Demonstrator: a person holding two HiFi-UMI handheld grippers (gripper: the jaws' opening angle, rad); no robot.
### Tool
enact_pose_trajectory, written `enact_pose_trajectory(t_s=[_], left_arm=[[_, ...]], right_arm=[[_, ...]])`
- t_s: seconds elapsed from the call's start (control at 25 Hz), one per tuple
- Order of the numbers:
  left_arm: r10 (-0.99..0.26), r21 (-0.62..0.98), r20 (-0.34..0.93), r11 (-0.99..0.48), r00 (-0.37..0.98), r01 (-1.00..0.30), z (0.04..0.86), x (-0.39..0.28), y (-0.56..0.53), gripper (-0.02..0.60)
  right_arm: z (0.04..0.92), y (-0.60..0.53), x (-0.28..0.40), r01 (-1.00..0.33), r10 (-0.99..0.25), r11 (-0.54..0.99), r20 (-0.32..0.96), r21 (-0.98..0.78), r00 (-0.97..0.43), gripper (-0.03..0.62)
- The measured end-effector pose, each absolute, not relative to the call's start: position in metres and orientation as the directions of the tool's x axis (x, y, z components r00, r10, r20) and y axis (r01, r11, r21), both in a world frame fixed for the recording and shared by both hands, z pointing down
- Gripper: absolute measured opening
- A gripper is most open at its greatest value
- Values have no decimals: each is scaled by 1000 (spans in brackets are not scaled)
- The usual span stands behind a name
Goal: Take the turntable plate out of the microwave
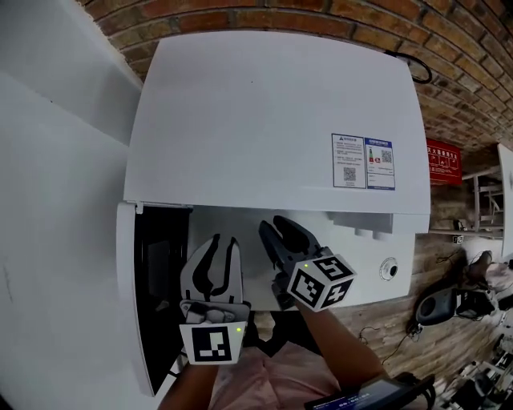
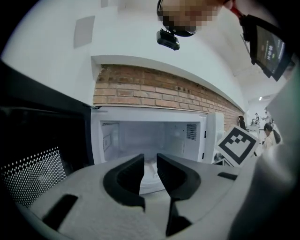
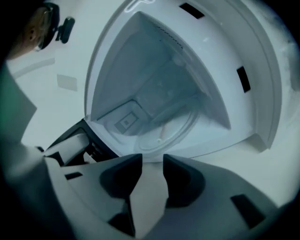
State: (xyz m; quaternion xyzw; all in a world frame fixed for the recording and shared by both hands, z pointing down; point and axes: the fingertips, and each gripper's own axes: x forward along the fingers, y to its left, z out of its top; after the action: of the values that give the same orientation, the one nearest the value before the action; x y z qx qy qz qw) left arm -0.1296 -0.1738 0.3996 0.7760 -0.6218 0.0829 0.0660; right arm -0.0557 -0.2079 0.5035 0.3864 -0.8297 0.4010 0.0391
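Observation:
The white microwave [image 1: 264, 120] stands with its door [image 1: 128, 296] swung open to the left. In the right gripper view the round glass turntable plate [image 3: 168, 129] lies on the cavity floor, seen tilted because this gripper is rolled. My right gripper [image 1: 272, 226] [image 3: 153, 160] is open just in front of the cavity mouth, with nothing between its jaws. My left gripper [image 1: 224, 240] [image 2: 150, 159] hangs beside it on the left, also open and empty, facing the lit cavity [image 2: 150, 136]. Neither gripper touches the plate.
The dark door with its dotted mesh window [image 2: 37, 164] stands close on the left of the left gripper. The control panel with a knob [image 1: 389, 269] is at the right. A brick wall [image 1: 321, 20] runs behind, with a white wall [image 1: 48, 200] at left.

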Motion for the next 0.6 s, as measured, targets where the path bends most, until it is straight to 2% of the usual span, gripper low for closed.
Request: enact_pose_trajectory(t_s=[0.24,0.48,0.52,0.6], left_arm=[[-954,-1,206,-221,216,-975,396,-134,-178,92],[-951,7,214,-227,223,-974,399,-137,-177,92],[-951,9,214,-227,223,-974,399,-138,-177,92],[-948,15,226,-224,222,-974,400,-140,-176,92]], right_arm=[[507,-223,-70,-560,-586,278,324,-781,-742,183],[505,-229,-70,-405,-615,103,262,-908,-744,170],[505,-230,-69,-385,-616,64,267,-921,-741,159],[512,-230,-65,-392,-610,-23,323,-920,-723,48]])
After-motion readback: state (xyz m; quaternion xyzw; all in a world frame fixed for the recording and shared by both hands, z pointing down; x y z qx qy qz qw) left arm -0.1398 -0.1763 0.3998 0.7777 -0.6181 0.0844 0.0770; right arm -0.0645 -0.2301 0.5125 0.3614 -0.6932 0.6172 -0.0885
